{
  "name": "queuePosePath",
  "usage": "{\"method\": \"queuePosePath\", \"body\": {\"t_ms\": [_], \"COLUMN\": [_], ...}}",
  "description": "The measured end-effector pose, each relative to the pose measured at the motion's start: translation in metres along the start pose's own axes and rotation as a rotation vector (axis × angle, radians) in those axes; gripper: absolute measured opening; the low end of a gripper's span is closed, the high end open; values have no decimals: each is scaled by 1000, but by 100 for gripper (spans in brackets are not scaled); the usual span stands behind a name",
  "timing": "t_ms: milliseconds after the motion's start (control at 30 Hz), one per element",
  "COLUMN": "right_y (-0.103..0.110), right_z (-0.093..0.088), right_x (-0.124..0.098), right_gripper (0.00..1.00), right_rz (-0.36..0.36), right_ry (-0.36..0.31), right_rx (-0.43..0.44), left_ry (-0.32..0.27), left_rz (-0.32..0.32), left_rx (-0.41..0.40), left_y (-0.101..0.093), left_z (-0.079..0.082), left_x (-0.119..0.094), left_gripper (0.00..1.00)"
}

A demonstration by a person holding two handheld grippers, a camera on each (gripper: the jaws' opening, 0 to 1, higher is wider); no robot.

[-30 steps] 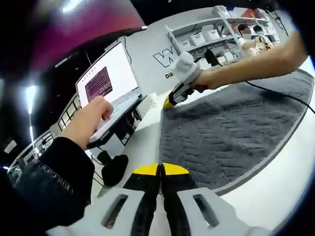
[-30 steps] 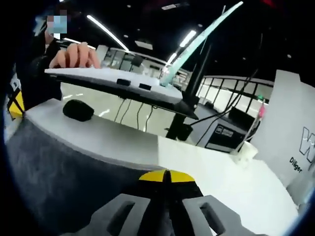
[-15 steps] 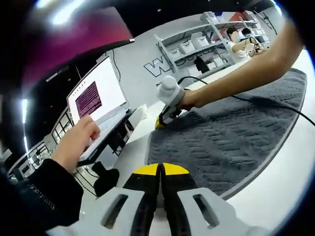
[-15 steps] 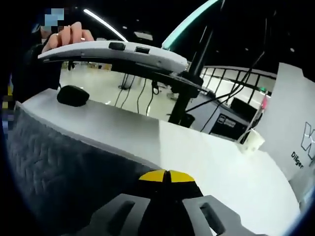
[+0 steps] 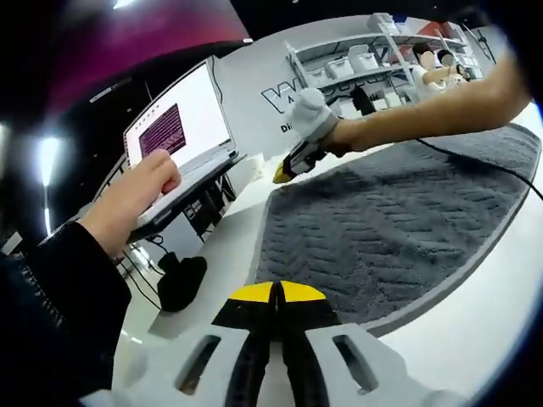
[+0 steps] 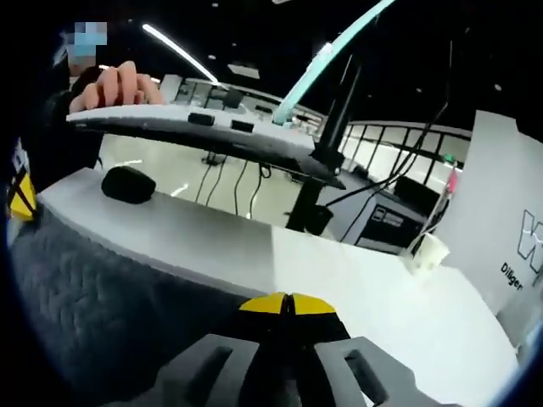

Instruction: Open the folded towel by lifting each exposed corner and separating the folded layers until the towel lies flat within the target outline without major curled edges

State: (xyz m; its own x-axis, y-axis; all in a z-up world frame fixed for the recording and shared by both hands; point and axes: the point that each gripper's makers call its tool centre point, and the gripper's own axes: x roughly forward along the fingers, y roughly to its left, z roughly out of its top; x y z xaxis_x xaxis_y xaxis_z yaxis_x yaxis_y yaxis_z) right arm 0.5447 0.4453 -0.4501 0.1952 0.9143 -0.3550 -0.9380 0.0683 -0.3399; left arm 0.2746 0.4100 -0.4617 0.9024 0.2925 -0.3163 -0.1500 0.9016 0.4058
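Observation:
The grey textured towel [image 5: 399,220] lies spread out on the white table [image 5: 475,339]. My left gripper [image 5: 276,292] is shut with its yellow tips at the towel's near corner, and the cloth runs in under them. Across the towel, a hand holds my right gripper [image 5: 286,172] with its tip at the far corner. In the right gripper view the right gripper [image 6: 288,303] is shut where the towel [image 6: 93,305] ends. The left gripper's yellow tip [image 6: 21,195] shows at that view's left edge.
A laptop [image 5: 182,127] stands past the table's end, with a person's hand [image 5: 127,199] on its keyboard. A black mouse [image 5: 182,280] lies on the table near the towel's side edge. A small white cup [image 6: 428,250] sits further along. Shelves with bins [image 5: 365,59] line the back wall.
Both views have swung a little with the hands. The right gripper dipped toward the table half a second ago and has come up slightly, still at the towel's far corner.

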Motion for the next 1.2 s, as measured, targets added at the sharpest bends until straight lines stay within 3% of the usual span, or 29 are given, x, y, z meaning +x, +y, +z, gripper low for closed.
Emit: {"method": "queuePosePath", "body": {"t_ms": [333, 533, 700, 867, 1200], "right_y": [-5, -18, -24, -24, -32], "right_z": [20, 24, 27, 28, 17], "right_x": [-46, -78, -105, -136, -198], "right_gripper": [0, 0, 0, 0, 0], "right_rz": [-45, -98, -130, -147, -223], "right_ry": [-70, -112, -125, -133, -168], "right_rx": [-2, 58, 55, 34, 70], "left_ry": [39, 31, 26, -7, -41], "left_rz": [-8, -20, -22, -34, -25], "left_rx": [-38, -78, -109, -252, -395], "left_y": [1, 2, 3, 4, 9], "left_z": [-18, -21, -23, -23, -26], "left_x": [3, 3, 4, 7, 9], "left_gripper": [0, 0, 0, 0, 1]}}
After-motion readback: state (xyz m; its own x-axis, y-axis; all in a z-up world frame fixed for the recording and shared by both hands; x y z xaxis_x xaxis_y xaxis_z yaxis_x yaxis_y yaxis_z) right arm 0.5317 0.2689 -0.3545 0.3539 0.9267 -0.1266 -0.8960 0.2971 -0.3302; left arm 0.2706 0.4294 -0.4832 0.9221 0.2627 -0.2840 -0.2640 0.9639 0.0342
